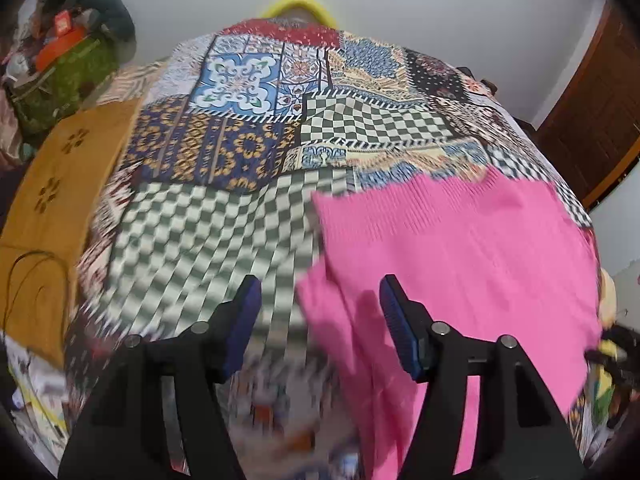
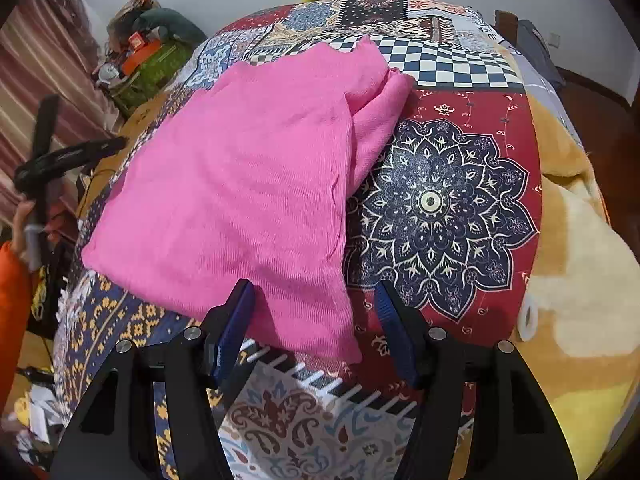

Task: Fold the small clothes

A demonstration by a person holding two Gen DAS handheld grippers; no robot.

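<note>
Pink garment point(image 2: 240, 184) folded on patchwork cover point(image 2: 448, 200), left gripper point(image 1: 316, 320) released, right gripper point(image 2: 316, 320) released, mandala only in right view.

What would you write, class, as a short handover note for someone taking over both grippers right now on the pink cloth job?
Left gripper: open, empty, over the patchwork cover beside the pink cloth's left edge.
Right gripper: open, nothing pinched; the cloth's near corner lies between its fingers.
Cloth: lying on the cover, doubled over, with a bunched fold along its right side.
Done: at least one fold, judging by the layers.
Left: probably smooth the bunched side and fold again to a smaller stack; I cannot tell how many folds are wanted.
</note>
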